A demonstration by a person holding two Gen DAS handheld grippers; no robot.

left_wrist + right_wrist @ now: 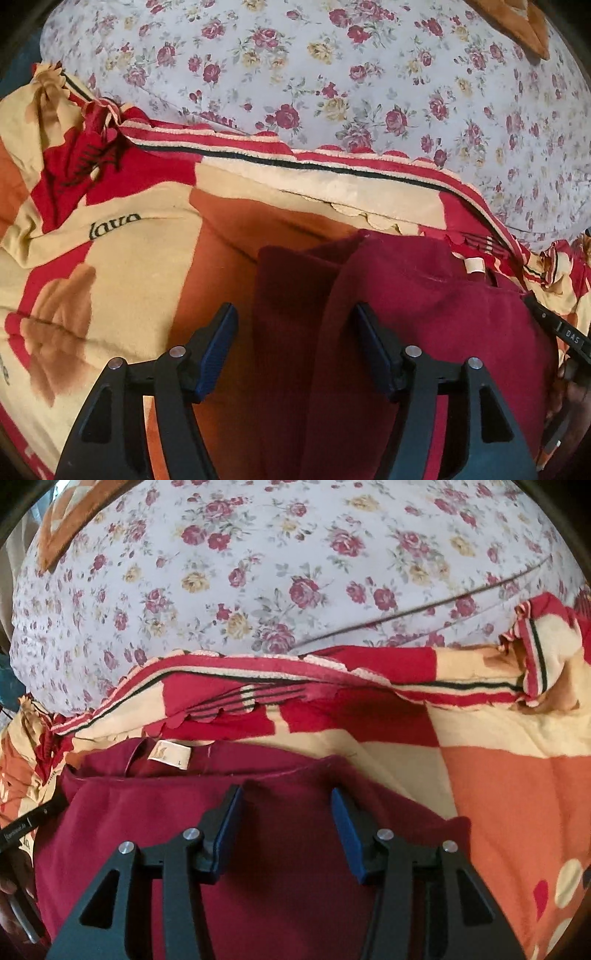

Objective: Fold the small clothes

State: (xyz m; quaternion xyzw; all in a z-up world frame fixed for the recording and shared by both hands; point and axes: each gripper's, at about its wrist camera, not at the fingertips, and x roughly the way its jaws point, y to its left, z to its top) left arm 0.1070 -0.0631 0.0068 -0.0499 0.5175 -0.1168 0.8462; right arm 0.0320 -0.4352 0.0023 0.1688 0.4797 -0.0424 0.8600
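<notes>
here the maroon garment (424, 314) lies just beneath both unclenched, empty grippers, left gripper (295, 350) and right gripper (286, 830), its collar probably pointing away.

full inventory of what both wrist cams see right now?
maroon garment: 1, dark red, on the blanket, under both grippers
neck label: 1, cream, at the garment's collar
blanket: 1, red, cream and orange blocks, under the garment
floral sheet: 1, pale with red and yellow roses, beyond the blanket
orange cloth: 1, brown-orange, far corner of the sheet
left gripper: 1, black with blue pads, open over the garment
right gripper: 1, same, open
</notes>
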